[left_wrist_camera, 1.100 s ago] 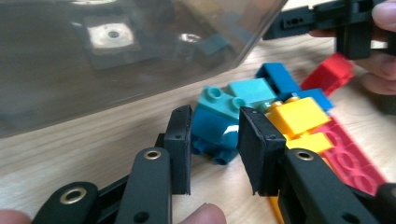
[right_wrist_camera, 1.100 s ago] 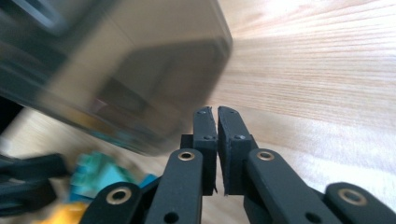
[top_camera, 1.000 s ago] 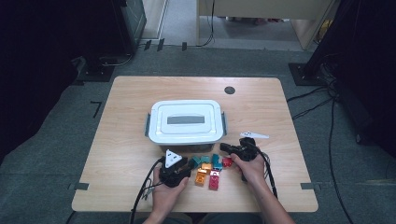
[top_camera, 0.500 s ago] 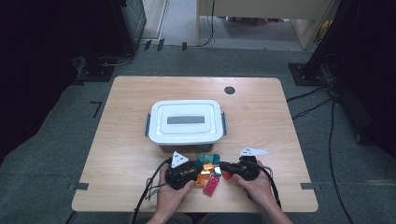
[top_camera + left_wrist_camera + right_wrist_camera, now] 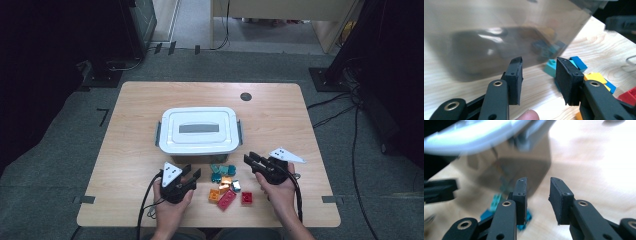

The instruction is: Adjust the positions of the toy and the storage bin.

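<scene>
We see the left gripper (image 5: pixel 191 176) held above the near edge of the table (image 5: pixel 135 105), to the left of a small pile of building bricks (image 5: pixel 227 186). Its jaws stand moderately apart with nothing between the pads; they have just been opening a little further. In the left gripper view, the gap between the jaws frames bare wood and the translucent wall of the storage box (image 5: pixel 499 32), with a teal brick (image 5: pixel 551 67) and a blue brick (image 5: pixel 579 63) lying just beyond the right-hand jaw.

We see the right gripper (image 5: pixel 252 162) to the right of the same pile, tilted toward the box. Its jaws have just been opening from a closed position and now stand apart, holding nothing. In the right gripper view, the pads frame the table surface and the lower corner of the box, and teal bricks (image 5: pixel 496 200) lie below and to the left of the jaws. This view is blurred, so we cannot tell the exact number of bricks there.

The bricks lie on the table between the two grippers, just in front of the box: teal ones nearest the box, orange ones in the middle, red ones (image 5: pixel 247 198) closest to the person. The box lid (image 5: pixel 198 127) is on.
</scene>
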A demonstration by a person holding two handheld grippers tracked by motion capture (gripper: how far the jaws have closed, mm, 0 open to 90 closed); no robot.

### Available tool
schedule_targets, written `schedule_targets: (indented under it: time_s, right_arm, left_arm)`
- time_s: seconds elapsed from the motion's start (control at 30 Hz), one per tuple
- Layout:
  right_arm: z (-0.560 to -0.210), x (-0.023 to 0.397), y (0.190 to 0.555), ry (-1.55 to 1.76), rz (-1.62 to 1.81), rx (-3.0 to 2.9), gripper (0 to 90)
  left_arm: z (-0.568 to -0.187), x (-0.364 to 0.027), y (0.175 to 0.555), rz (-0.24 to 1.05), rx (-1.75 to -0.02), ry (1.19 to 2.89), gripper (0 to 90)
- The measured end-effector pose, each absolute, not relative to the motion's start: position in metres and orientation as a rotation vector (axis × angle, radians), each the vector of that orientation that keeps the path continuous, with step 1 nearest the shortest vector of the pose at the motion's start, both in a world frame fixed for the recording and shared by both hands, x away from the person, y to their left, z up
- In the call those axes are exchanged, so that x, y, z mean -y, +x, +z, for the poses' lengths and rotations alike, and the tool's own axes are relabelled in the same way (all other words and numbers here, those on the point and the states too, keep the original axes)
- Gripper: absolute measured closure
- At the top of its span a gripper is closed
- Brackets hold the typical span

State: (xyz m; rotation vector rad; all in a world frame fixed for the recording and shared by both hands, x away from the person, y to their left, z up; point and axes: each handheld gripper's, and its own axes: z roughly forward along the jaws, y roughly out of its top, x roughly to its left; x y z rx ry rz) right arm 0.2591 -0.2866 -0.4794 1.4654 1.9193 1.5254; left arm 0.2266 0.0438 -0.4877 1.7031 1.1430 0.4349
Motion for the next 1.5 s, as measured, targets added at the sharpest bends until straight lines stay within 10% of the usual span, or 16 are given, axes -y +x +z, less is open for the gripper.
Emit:
schedule_targets:
  time_s: [0.47, 1.5]
  right_arm:
    - [-0.45, 0.254, 0.275, 1.522, 1.466, -1.723, 72.0]
    - [-0.452, 0.256, 0.266, 1.685, 1.506, -1.684, 82.6]
  left_arm:
    - [-0.447, -0.123, 0.245, 0.555, -1.302, 1.417, 63.0]
    - [-0.451, -0.126, 0.272, 0.45, -1.364, 1.472, 82.7]
